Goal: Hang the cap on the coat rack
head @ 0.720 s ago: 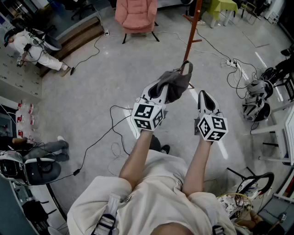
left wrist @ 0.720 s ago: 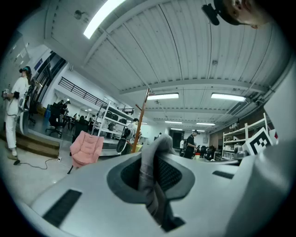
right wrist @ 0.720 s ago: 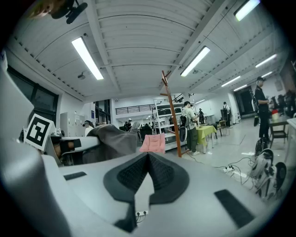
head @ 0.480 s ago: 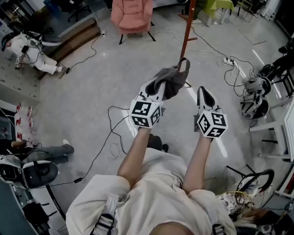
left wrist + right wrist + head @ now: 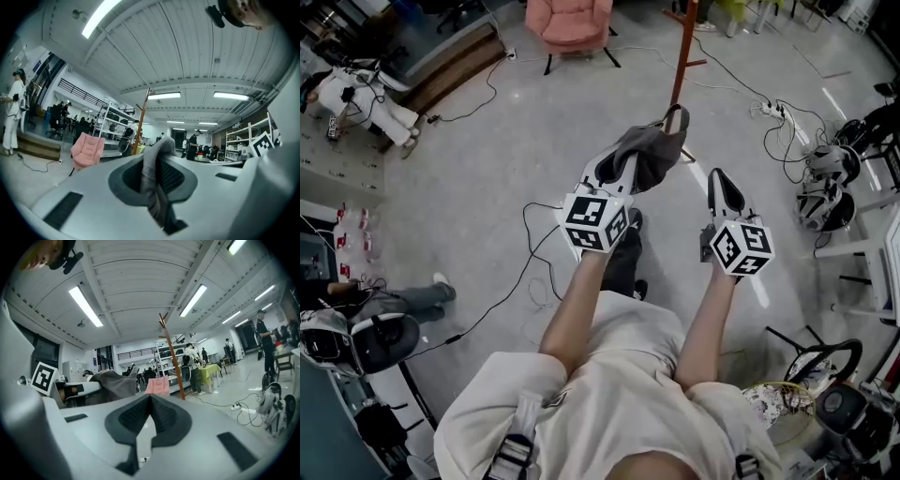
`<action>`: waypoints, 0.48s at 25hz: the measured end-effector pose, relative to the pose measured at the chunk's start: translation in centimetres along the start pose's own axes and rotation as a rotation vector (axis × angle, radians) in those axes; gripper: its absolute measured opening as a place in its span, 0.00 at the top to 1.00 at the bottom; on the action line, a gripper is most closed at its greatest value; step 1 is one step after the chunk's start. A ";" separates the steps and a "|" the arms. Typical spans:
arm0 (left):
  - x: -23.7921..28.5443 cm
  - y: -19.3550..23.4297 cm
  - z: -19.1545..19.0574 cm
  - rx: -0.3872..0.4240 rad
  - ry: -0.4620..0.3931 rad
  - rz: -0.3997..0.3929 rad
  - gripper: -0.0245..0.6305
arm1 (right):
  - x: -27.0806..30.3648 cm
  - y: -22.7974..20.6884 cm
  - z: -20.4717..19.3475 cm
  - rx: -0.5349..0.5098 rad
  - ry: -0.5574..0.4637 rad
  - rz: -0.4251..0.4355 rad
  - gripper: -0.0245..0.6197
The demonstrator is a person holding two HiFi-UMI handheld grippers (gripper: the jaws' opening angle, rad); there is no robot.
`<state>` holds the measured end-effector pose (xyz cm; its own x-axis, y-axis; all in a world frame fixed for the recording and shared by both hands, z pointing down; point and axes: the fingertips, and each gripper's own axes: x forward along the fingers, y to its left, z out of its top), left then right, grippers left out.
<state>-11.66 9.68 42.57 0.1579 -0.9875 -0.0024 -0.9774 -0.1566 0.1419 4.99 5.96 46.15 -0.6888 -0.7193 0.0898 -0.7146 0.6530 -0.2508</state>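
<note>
A grey cap (image 5: pixel 653 155) hangs from my left gripper (image 5: pixel 623 167), whose jaws are shut on its fabric (image 5: pixel 154 180); its strap loop (image 5: pixel 677 120) sticks out ahead. In the right gripper view the cap (image 5: pixel 112 383) shows at the left. The brown wooden coat rack (image 5: pixel 682 56) stands on the floor just beyond the cap, a short peg on its right side; its pole (image 5: pixel 139 123) and top pegs (image 5: pixel 163 323) also show in both gripper views. My right gripper (image 5: pixel 724 187) is held level beside the left, jaws closed together with nothing between them.
A pink armchair (image 5: pixel 569 21) stands behind the rack. Cables (image 5: pixel 534 253) and a power strip (image 5: pixel 772 111) lie on the grey floor. Equipment and helmets (image 5: pixel 821 192) sit at the right, a person in white (image 5: pixel 356 94) at the far left, shelving (image 5: pixel 171 357) in the distance.
The view has shifted forward: the coat rack and armchair have slid toward the top of the head view. Both grippers keep their hold and spacing, the cap still in the left.
</note>
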 end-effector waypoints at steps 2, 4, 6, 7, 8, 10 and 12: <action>0.3 -0.1 -0.1 -0.003 0.005 0.000 0.91 | 0.0 -0.5 0.3 0.020 -0.011 0.001 0.96; 0.6 -0.1 0.0 -0.005 0.004 -0.005 0.91 | -0.1 -0.9 0.6 0.028 -0.027 -0.005 0.96; 1.1 0.0 0.2 -0.007 -0.003 -0.010 0.91 | 0.1 -1.7 0.7 0.026 -0.038 -0.019 0.96; 1.6 -0.1 0.1 -0.008 -0.007 -0.013 0.91 | 0.2 -2.4 0.7 0.026 -0.040 -0.025 0.96; 2.1 -0.2 0.0 -0.009 -0.011 -0.017 0.91 | 0.3 -3.2 0.8 0.029 -0.041 -0.030 0.96; 2.9 -0.3 -0.4 -0.012 -0.013 -0.020 0.91 | 0.6 -4.4 0.9 0.032 -0.045 -0.036 0.96; 3.2 0.2 -0.5 -0.013 -0.013 -0.015 0.91 | 1.2 -4.5 0.7 0.028 -0.038 -0.031 0.96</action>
<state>-11.25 6.46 43.10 0.1706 -0.9852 -0.0170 -0.9730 -0.1711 0.1551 7.50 2.02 46.73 -0.6608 -0.7481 0.0618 -0.7317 0.6236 -0.2752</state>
